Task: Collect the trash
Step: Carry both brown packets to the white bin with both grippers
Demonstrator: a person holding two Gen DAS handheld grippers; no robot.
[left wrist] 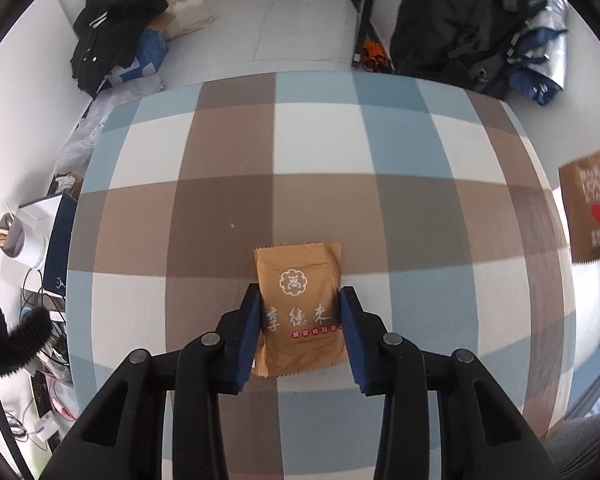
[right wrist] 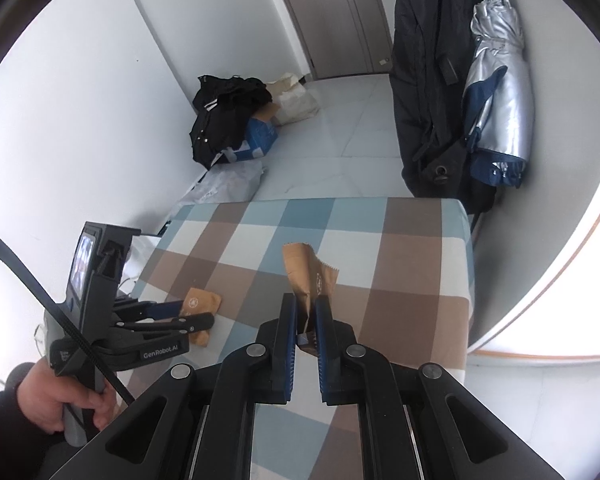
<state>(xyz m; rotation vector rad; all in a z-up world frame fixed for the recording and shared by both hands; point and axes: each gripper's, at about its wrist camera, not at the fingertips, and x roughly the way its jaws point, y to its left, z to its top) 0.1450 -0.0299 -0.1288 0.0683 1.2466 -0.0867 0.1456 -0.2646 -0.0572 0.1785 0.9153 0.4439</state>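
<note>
Both views are bright with soft, even daylight and only faint shadows on the checked tablecloth point(left wrist: 228, 152). In the right wrist view a window point(right wrist: 560, 288) at the right edge is blown out to white. Fisheye distortion bows straight edges, and dark vignetting rings the corners. A brown packet point(left wrist: 590, 208) at the frame edge is motion-blurred.

1. The snack wrapper point(left wrist: 300, 312) is lying flat on the checkered tablecloth point(left wrist: 228, 152), sitting between the left gripper's point(left wrist: 300, 300) fingers at 6 o'clock in the left wrist view.
2. A second wrapper point(right wrist: 310, 276) is standing up between the right gripper's point(right wrist: 306, 312) fingers, above the cloth.
3. In the right wrist view, the left gripper is lying at 9 o'clock of that wrapper.
4. The clothes pile point(left wrist: 112, 36) is lying on the floor at 11 o'clock, beyond the table.
</note>
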